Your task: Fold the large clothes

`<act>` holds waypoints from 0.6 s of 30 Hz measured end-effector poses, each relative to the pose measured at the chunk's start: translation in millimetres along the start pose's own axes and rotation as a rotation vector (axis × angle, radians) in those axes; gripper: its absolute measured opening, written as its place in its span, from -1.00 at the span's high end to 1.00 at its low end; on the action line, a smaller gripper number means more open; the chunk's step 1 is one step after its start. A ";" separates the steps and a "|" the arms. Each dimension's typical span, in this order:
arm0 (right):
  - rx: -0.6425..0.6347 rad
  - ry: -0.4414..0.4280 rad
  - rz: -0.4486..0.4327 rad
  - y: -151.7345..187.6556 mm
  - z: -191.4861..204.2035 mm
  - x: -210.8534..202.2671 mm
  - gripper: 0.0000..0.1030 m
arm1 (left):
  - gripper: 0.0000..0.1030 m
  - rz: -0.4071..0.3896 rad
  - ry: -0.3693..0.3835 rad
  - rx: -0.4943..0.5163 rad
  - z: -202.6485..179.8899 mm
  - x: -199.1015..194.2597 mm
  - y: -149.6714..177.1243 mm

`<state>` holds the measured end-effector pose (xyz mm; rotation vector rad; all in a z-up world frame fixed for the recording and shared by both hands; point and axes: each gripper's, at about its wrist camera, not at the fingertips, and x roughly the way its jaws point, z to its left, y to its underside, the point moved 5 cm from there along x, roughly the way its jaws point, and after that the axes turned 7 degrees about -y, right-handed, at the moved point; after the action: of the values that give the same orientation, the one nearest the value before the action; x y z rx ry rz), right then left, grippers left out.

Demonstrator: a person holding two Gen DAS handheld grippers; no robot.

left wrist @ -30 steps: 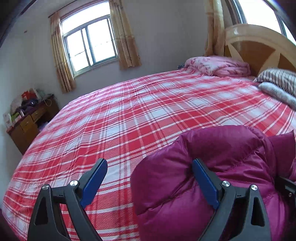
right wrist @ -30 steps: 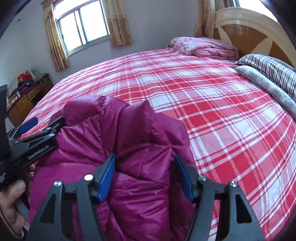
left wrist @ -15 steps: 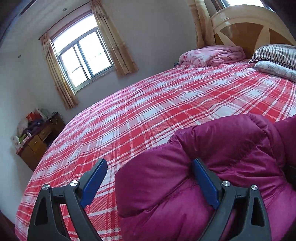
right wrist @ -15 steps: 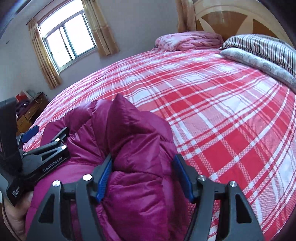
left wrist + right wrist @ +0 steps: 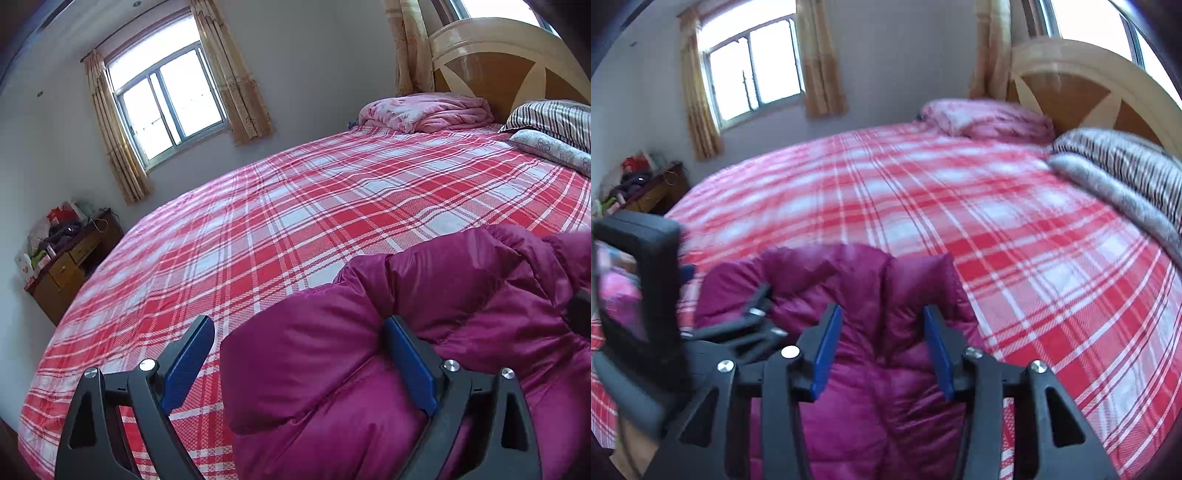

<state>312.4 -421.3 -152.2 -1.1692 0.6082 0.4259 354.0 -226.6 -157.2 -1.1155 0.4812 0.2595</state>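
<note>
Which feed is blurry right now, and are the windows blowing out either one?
Right wrist view: motion-smeared across the plaid bedspread and purple down jacket; window blown white. Left wrist view: sharp, jacket crisp; window overexposed too, room evenly lit.

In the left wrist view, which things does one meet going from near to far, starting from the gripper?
left gripper → magenta down jacket → red plaid bedsheet → pink folded quilt → wooden headboard
</note>
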 end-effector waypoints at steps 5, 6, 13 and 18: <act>0.034 -0.023 0.007 9.1 -17.4 7.4 0.07 | -0.82 0.012 0.011 0.012 -6.1 2.5 2.2; 0.035 -0.025 0.009 9.9 -18.6 9.1 0.07 | -0.82 0.011 0.007 0.015 -7.3 2.7 2.9; 0.042 -0.028 0.008 16.6 -18.0 14.0 0.06 | -0.86 0.028 0.004 0.015 -7.6 6.8 6.1; 0.041 -0.024 0.011 19.1 -18.6 17.3 0.05 | -0.87 0.036 0.004 0.018 -8.5 8.6 7.5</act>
<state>310.1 -432.3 -181.9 -1.1202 0.5999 0.4342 356.2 -231.5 -170.4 -1.0909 0.5064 0.2838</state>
